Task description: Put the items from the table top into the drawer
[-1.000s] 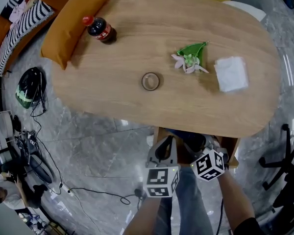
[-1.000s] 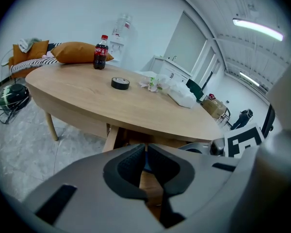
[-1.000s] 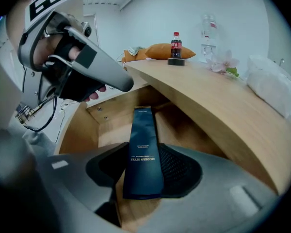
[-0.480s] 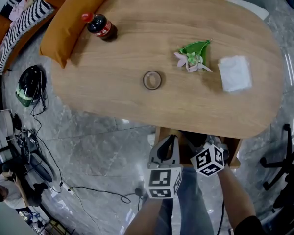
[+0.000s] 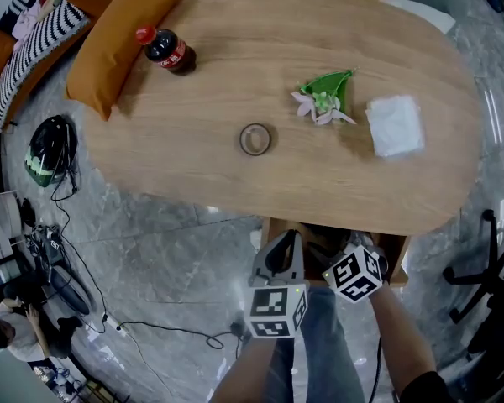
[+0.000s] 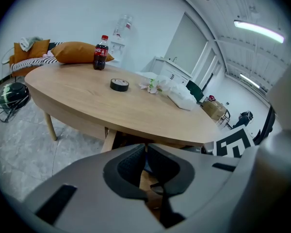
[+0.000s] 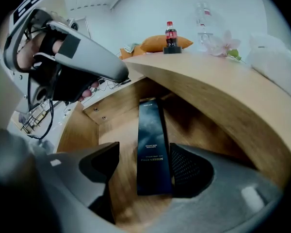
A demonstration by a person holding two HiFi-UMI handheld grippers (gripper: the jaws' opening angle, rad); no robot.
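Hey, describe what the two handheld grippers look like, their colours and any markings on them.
Both are grey plastic. The left gripper and right gripper each have two broad curved jaws lined with black ribbed pads. Each carries a white cube printed with black square markers. What looks like a dark sleeve shows on the right arm.

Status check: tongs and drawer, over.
Right tongs just opened, long dark box flat between them in wooden drawer. Left tongs shut, empty. Nothing blocking.

Below the worktop's [image 5: 235,49] near edge, both grippers tilt downward. The left gripper's [image 6: 146,152] jaws are together. The right gripper's [image 7: 145,168] jaws have just been opening, with a dark box [image 7: 150,135] lying loose between them.
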